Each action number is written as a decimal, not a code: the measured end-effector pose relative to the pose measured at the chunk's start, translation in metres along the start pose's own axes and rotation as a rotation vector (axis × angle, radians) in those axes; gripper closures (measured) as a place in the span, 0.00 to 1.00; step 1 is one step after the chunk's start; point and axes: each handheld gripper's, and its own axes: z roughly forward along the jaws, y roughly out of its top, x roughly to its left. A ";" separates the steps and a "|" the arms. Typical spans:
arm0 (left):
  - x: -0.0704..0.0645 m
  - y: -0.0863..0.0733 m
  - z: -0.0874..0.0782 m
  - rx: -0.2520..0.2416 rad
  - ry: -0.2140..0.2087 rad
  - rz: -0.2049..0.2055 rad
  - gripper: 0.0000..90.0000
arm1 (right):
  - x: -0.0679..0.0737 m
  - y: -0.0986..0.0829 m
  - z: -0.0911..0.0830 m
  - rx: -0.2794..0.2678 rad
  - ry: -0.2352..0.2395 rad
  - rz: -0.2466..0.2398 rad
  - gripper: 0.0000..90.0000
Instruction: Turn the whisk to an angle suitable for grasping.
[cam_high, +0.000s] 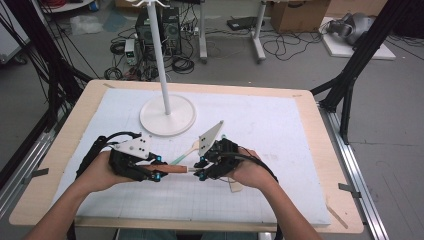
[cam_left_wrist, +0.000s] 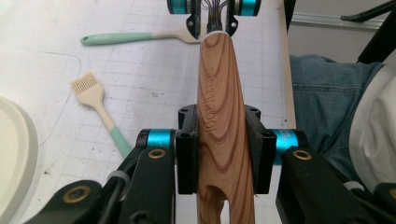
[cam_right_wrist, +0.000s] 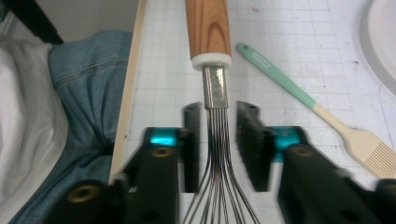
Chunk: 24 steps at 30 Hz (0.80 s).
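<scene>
Left gripper pinches the whisk's wooden handle; right gripper, jaws spread, straddles its wires. We see the whisk held above the mat, long axis running left-right between both hands. One whisk, two pastry brushes beyond.
</scene>
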 end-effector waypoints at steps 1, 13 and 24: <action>0.000 0.000 0.000 0.000 0.008 0.005 0.78 | 0.000 0.001 0.001 0.004 0.003 0.002 0.74; 0.002 0.003 0.002 0.011 0.036 -0.015 0.78 | 0.007 0.024 0.008 -0.019 -0.070 -0.055 0.67; 0.004 0.007 0.000 -0.004 0.030 -0.018 0.78 | 0.008 0.030 0.015 0.009 -0.091 -0.086 0.79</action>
